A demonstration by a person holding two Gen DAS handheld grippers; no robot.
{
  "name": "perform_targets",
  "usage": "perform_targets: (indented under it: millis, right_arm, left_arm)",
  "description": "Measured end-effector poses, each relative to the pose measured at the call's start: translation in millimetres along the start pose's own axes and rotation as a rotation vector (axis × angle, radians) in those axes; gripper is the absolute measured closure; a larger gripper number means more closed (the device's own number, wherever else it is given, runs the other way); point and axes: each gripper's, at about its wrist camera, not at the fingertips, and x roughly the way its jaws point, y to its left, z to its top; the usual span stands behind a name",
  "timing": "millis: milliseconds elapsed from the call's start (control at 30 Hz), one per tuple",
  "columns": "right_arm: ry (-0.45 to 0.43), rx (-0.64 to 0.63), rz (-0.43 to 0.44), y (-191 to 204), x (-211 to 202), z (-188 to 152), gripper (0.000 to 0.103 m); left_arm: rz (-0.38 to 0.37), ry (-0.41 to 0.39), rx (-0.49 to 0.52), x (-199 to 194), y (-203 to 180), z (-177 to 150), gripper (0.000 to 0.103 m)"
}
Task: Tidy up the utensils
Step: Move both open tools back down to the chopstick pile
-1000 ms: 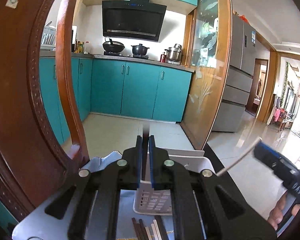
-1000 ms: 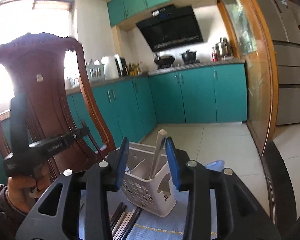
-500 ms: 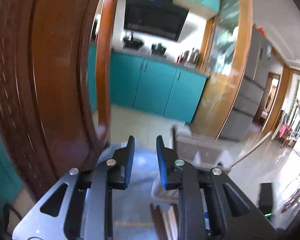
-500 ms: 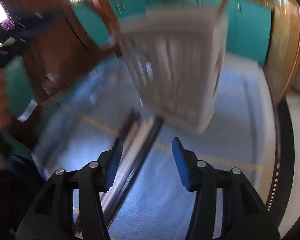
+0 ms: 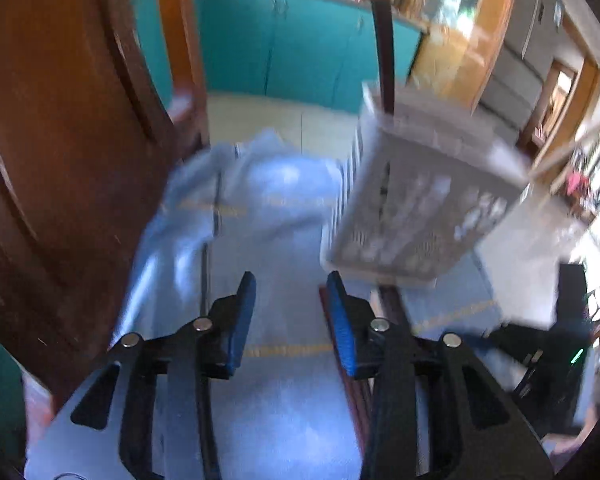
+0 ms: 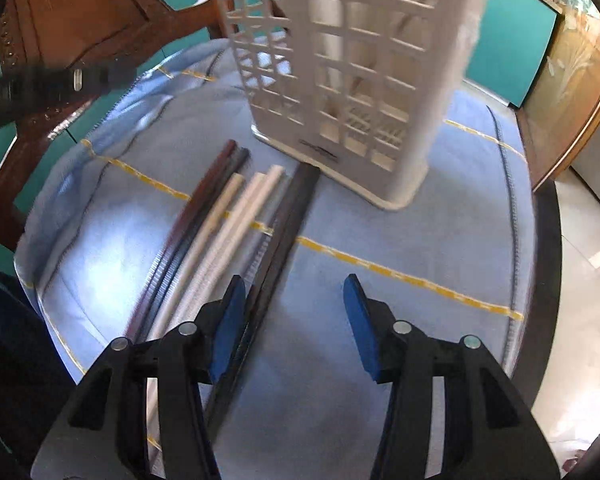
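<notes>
A white slotted basket [image 6: 340, 80] stands on the blue cloth [image 6: 380, 320], and a dark chopstick [image 5: 382, 52] stands upright in it. Several chopsticks lie side by side in front of it: a dark red and black pair [image 6: 204, 208], pale ones [image 6: 240, 212] and a dark pair [image 6: 288, 216]. My right gripper [image 6: 294, 284] hangs open over the cloth just right of the dark pair, with nothing between its jaws. My left gripper [image 5: 290, 284] points down at bare cloth left of the basket [image 5: 420, 200]; its jaws are opening and hold nothing.
A carved brown wooden chair back [image 5: 60, 140] stands close on the left of the table. The cloth's right edge meets a dark table rim [image 6: 544, 240]. Teal kitchen cabinets [image 5: 300, 52] stand behind. The other gripper's black body [image 5: 548, 360] shows at the right of the left wrist view.
Both grippers tipped down from the kitchen view towards the cloth. The left jaws, shut on a dark chopstick over the basket, have parted; that chopstick now stands in the basket. The right jaws widened.
</notes>
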Motion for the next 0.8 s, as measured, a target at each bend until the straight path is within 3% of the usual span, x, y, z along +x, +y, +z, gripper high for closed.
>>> perform_targets:
  millis: [133, 267, 333, 800]
  right_arm:
    - [-0.004, 0.034, 0.017, -10.1, -1.5, -2.9, 0.053]
    - [-0.017, 0.109, 0.052, -25.2, -7.2, -5.9, 0.06]
    - [-0.034, 0.131, 0.019, -29.4, -9.5, -5.4, 0.061]
    - [-0.006, 0.046, -0.023, -18.0, -10.5, -10.2, 0.061]
  left_arm:
    - [-0.044, 0.099, 0.03, 21.1, -7.8, -22.8, 0.065]
    - [-0.073, 0.139, 0.079, 30.1, -19.1, -38.5, 0.065]
    - [-0.084, 0.155, 0.1, 33.8, -25.7, -44.2, 0.065]
    - [-0.011, 0.183, 0.151, 43.2, -34.5, -49.4, 0.068]
